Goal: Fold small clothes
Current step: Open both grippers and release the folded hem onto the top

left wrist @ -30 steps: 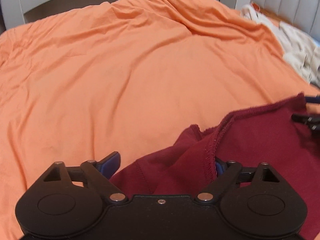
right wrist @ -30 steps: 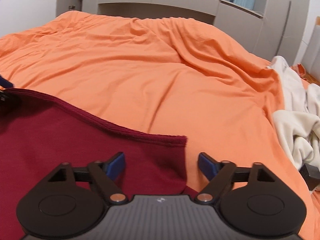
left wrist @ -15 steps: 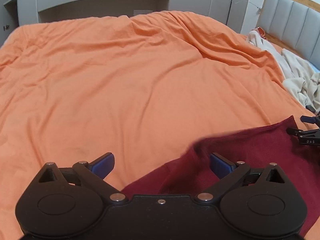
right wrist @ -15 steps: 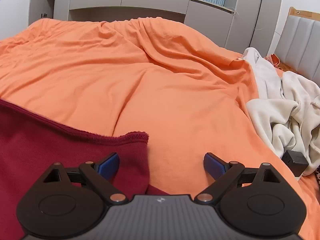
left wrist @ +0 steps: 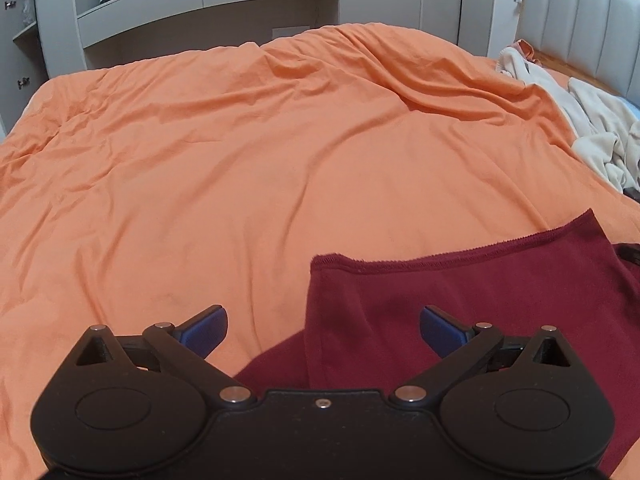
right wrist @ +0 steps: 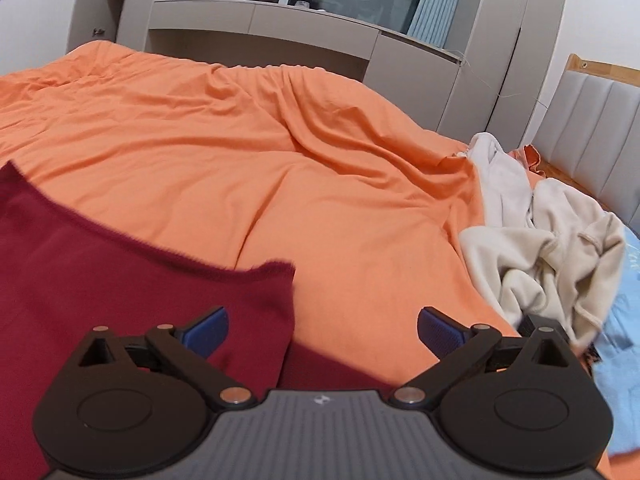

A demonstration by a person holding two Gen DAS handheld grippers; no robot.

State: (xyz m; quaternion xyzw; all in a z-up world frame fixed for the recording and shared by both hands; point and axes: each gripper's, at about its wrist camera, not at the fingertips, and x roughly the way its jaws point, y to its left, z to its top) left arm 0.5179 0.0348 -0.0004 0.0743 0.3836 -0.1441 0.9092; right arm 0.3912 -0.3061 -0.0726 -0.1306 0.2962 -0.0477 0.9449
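Dark red garment [left wrist: 472, 312] lies flat on the orange bedcover [left wrist: 280, 168], at the near edge of the bed, between the two grippers. Folded top layer visible, with a raw-looking hem running across; a lower layer peeks out beneath it on both sides.

Left gripper [left wrist: 323, 326]: fingers spread wide, nothing between them. Hovers over the garment's left corner. Its right finger [left wrist: 440, 328] sits above red cloth, its left finger [left wrist: 204, 326] above bare bedcover. The left side edge of the fold runs straight toward this gripper, just inside the gap.

Right gripper [right wrist: 322, 326]: fingers likewise spread and empty. Mirror case: the garment [right wrist: 120, 280] shows its right corner here, under the left finger [right wrist: 206, 328], while the right finger [right wrist: 440, 330] hangs over bedcover. Contact with cloth cannot be told in either view.

Long axis of the garment: across the bed's near edge, from one gripper to the other. Each gripper is nearest its own corner, so neither has the advantage; a next fold looks like a two-handed job, each pinching its corner or side edge.

Cream clothes pile [right wrist: 540, 248] and a pale blue item [right wrist: 616, 364] lie toward the bed's right edge by the headboard, well apart from the red piece.
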